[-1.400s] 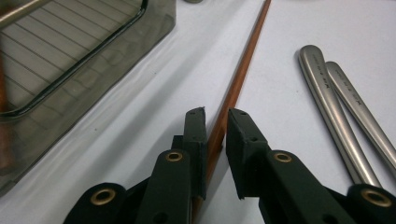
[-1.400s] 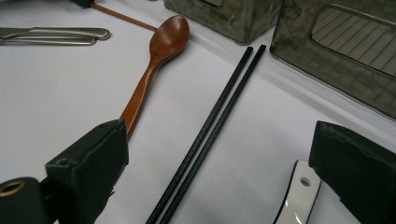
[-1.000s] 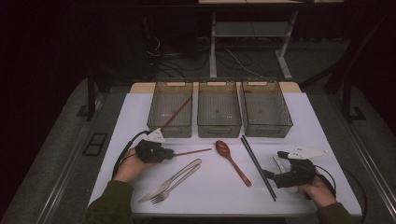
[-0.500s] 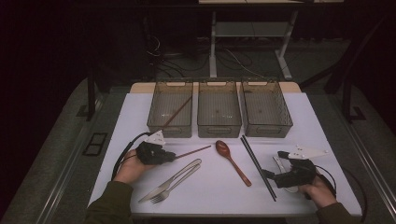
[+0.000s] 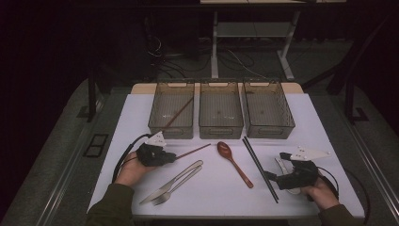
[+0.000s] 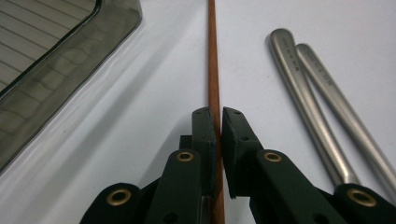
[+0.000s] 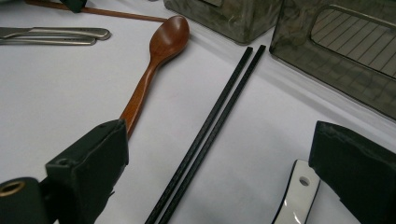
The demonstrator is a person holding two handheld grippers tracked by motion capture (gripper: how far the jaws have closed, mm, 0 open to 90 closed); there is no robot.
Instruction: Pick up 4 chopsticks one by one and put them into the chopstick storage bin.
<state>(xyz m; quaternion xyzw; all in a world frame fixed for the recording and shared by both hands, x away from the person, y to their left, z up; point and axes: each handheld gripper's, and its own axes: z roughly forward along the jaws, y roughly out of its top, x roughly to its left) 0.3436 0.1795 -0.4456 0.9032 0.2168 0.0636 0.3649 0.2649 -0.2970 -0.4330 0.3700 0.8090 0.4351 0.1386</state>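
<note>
The left gripper (image 6: 217, 122) has its black jaws clamped on a thin reddish-brown wooden chopstick (image 6: 213, 60), which lies flat on the white table (image 5: 324, 134) just in front of the leftmost of three smoky clear plastic bins (image 5: 172, 109); a matching stick leans inside that bin. The right gripper (image 7: 219, 177) rests well to the right of that bin, jaws wide and holding nothing — a pair of black chopsticks (image 7: 208, 128) lies between them.
</note>
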